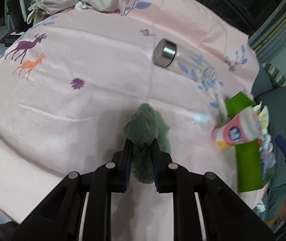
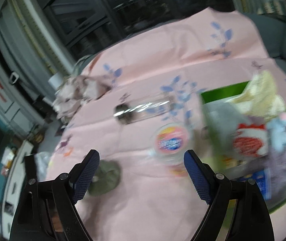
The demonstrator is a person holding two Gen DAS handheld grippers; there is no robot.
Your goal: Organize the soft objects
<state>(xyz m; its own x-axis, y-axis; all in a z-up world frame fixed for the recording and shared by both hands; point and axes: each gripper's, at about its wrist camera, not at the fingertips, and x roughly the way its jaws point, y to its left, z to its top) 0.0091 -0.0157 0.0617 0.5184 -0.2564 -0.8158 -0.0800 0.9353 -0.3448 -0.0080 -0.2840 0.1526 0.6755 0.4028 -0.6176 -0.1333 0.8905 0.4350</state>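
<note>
Green cloth (image 1: 143, 124) clenched in left tongs (image 1: 141, 142); right tongs (image 2: 140, 156) released; labels perhaps unreadable.

On the bed (image 1: 82, 104), I see my left claw (image 1: 141, 142) pinching the towel (image 1: 143, 126); the bottle (image 1: 175, 60) lies behind it, the box (image 1: 245, 156) to the right.

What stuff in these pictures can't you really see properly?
- Words on the pink tub: right view, motion blur smears them.
- Things in the green box: left view, blurred and partly behind the tub.
- Lower part of the green cloth: left view, the left gripper pinches it between its fingers.
- Clear bottle: right view, blurred.
</note>
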